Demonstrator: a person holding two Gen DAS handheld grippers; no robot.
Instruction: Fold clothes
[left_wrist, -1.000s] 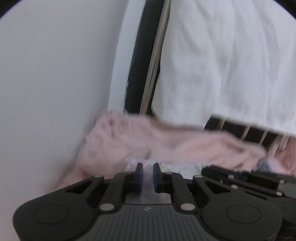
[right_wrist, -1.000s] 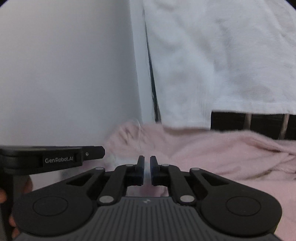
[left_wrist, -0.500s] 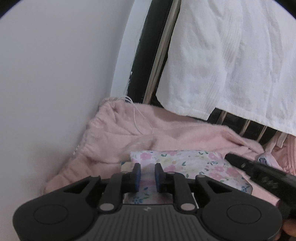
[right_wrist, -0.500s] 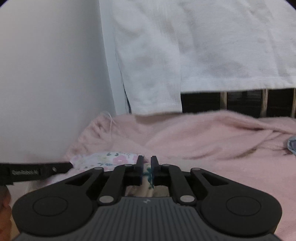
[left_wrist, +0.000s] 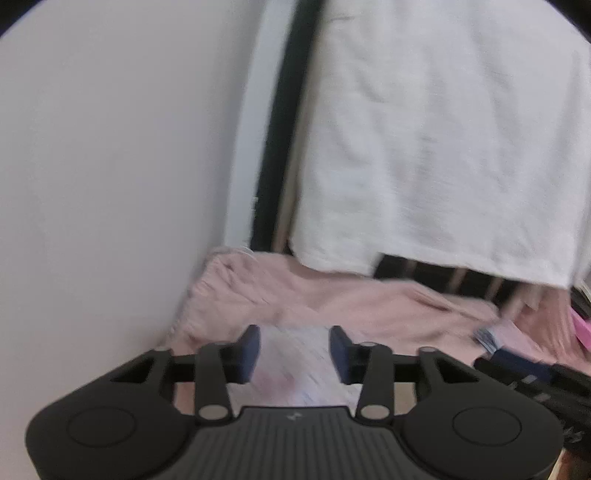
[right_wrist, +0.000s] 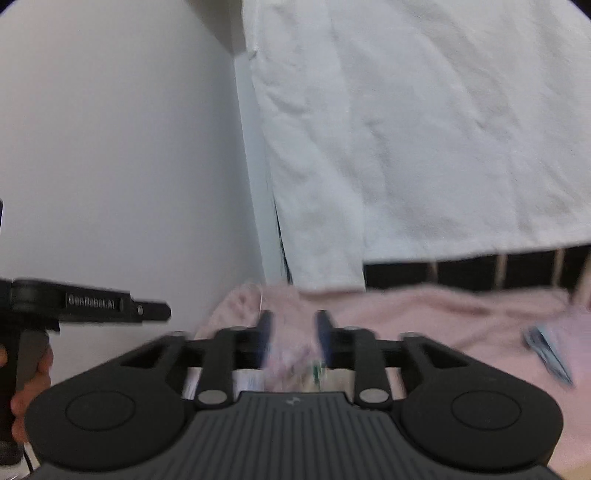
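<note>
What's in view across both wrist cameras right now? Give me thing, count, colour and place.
floral garment: one, white with a blurred pink print, on the pink blanket, seen between the left jaws.
pink blanket: one, fluffy pale pink, spread in the corner by the wall.
white cloth: one, hanging over the rail behind the blanket.
rail: one, dark with pale bars, below the cloth's hem.
wall: white, on the left.
small blue-grey item: one, on the blanket at right; too blurred to name.
left hand-held gripper: one, black with blue pads, jaws just opened, not pressing anything.
right hand-held gripper: one, black, jaws just opened.
hand: one, at the left edge, holding the left gripper's handle.
</note>
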